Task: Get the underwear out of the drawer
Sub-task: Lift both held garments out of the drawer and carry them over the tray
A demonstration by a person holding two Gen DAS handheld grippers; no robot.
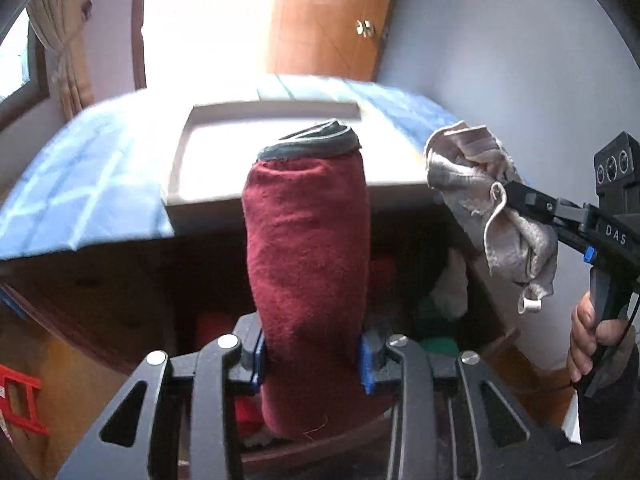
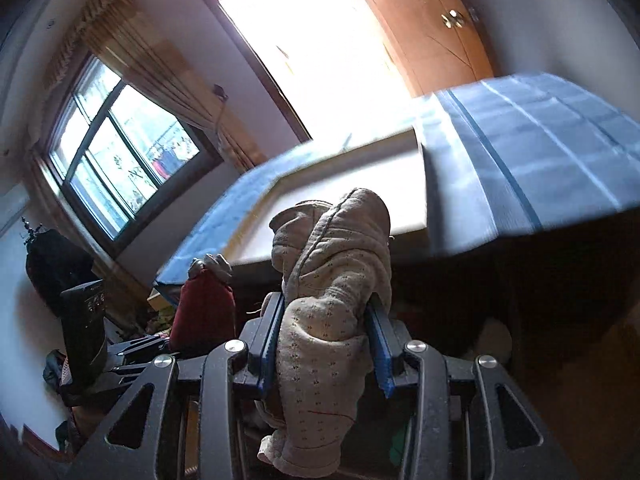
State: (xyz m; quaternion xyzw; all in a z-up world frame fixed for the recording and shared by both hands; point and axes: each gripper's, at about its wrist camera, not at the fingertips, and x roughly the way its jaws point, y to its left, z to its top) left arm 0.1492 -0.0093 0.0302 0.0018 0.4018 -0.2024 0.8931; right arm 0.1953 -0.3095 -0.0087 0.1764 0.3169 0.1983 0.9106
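Note:
My left gripper (image 1: 310, 354) is shut on rolled dark red underwear (image 1: 306, 264) with a grey waistband, held upright above the open drawer (image 1: 404, 292). My right gripper (image 2: 326, 344) is shut on beige patterned underwear (image 2: 332, 280), also held in the air. In the left wrist view the right gripper (image 1: 508, 196) and its beige underwear (image 1: 480, 184) are at the right, level with the bed's edge. In the right wrist view the red underwear (image 2: 204, 304) and the left gripper (image 2: 132, 354) show at the lower left. The drawer below is dark, with more clothes inside.
A white tray (image 1: 208, 120) lies on the blue checked bedspread (image 1: 80, 180) just behind the drawer. A wooden wardrobe (image 1: 332, 20) and a blue-grey wall (image 1: 500, 40) stand behind. A window with curtains (image 2: 120, 152) is at the left. A red rack (image 1: 20, 400) sits low left.

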